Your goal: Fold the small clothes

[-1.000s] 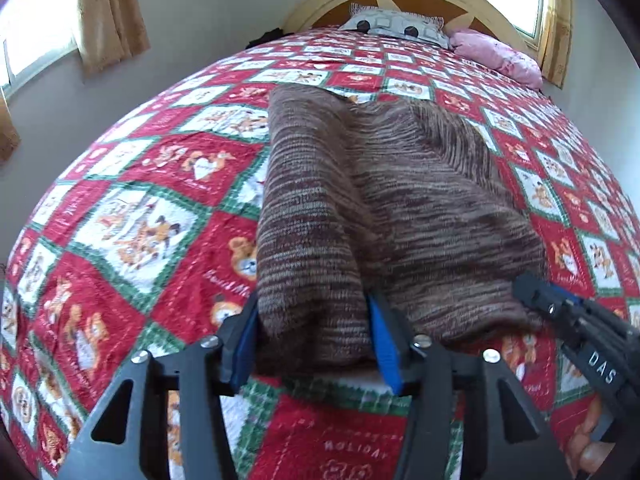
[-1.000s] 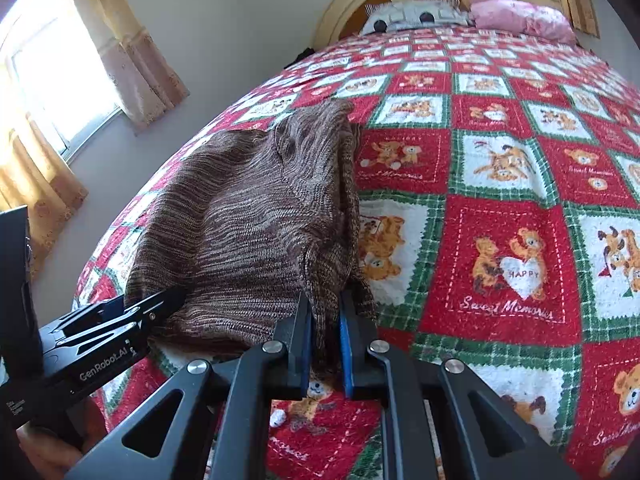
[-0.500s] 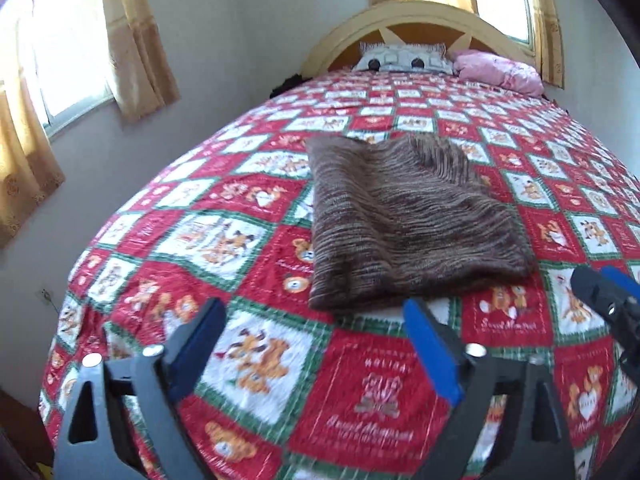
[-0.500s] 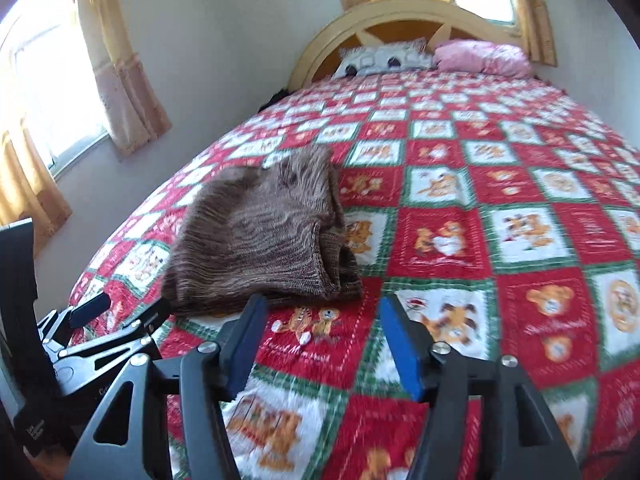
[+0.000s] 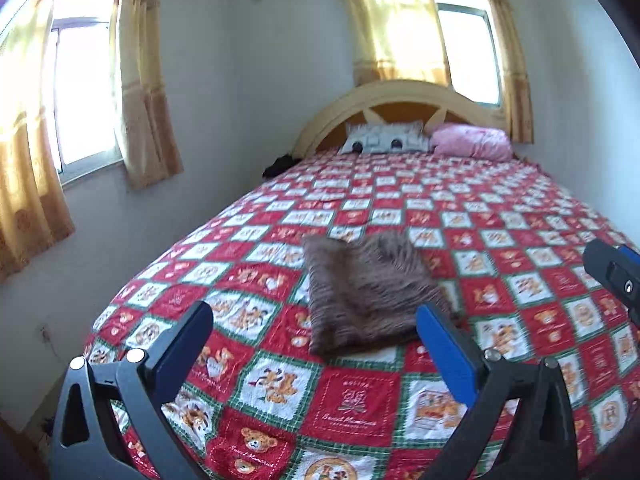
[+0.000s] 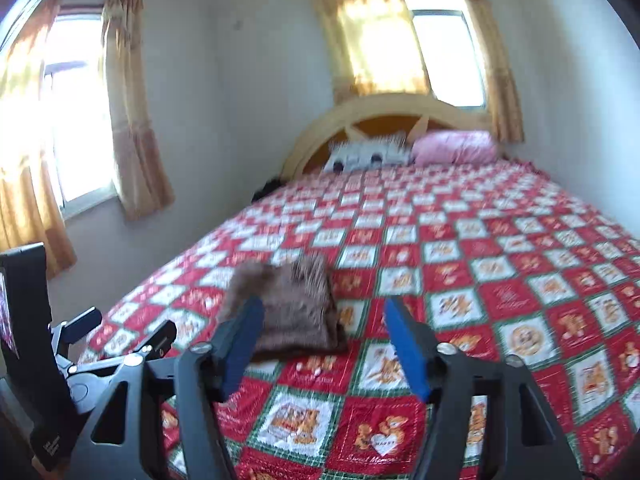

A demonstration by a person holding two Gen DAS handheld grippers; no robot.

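Lying folded near the bed's [image 5: 520, 216] foot edge, the brown sweater [image 5: 368, 292] is let go now. Both the left hand-held gripper [image 5: 316, 344] and right hand-held gripper [image 6: 324, 344] have just been opening, pulled back, nothing between them. The blanket [image 5: 280, 420] says "Sweet Memories".

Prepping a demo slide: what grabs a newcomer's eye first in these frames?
The red, green and white teddy-bear quilt covering the whole bed, then the folded brown knit garment lying near its foot end. In the foreground, the left gripper and right gripper both stand open and empty, clear of the garment.
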